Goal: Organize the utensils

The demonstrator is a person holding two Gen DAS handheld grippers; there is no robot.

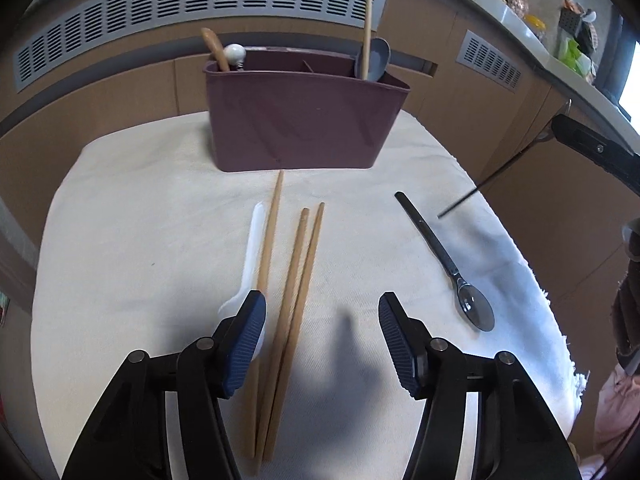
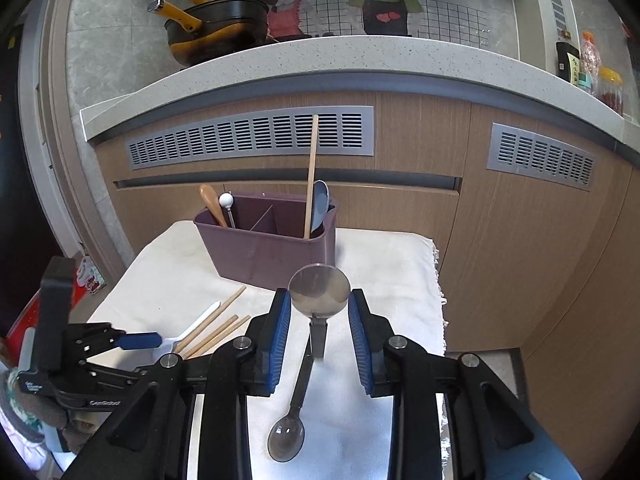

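The caddy [image 2: 264, 256] at the desk's far edge held four utensils. The right tool [image 2: 319, 312] pinched a steel spoon [image 2: 319, 290]. The left tool [image 1: 322, 328], spread, hung over three chopsticks [image 1: 296, 280]. A white spoon [image 1: 252, 240] and a dark spoon [image 1: 440, 248] remained.

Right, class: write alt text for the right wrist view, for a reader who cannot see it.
The right claw grips a round metal spoon by its bowl, above a white cloth where a darker spoon lies. Behind stands a purple organizer holding utensils; wooden chopsticks lie at left.
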